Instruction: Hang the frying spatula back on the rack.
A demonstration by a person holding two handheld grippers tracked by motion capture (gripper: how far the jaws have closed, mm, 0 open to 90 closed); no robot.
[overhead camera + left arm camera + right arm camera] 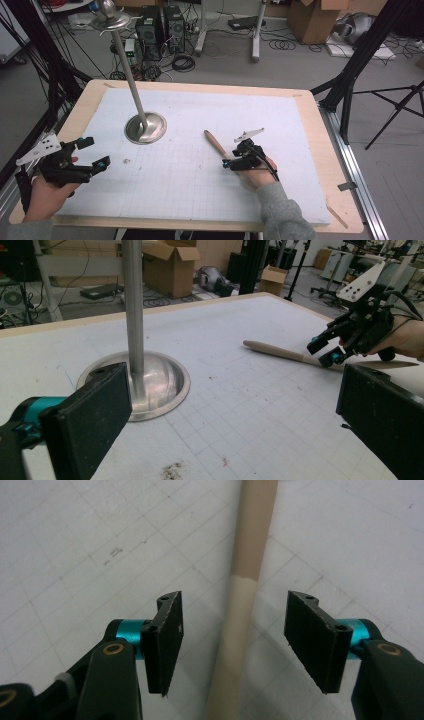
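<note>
The right gripper (232, 640) has its jaws open around the wooden stick (245, 580), which lies on the bench (200, 190) between them, ready to be squeezed; the left gripper (92, 152) waits open

wooden handle (240, 625) between the right gripper's (232, 640) parted jaws, untouched

floor: grey (300, 70) | cardboard boxes (320, 17) | computer towers (160, 27) | cables (282, 44) | tripod (400, 107)
</note>
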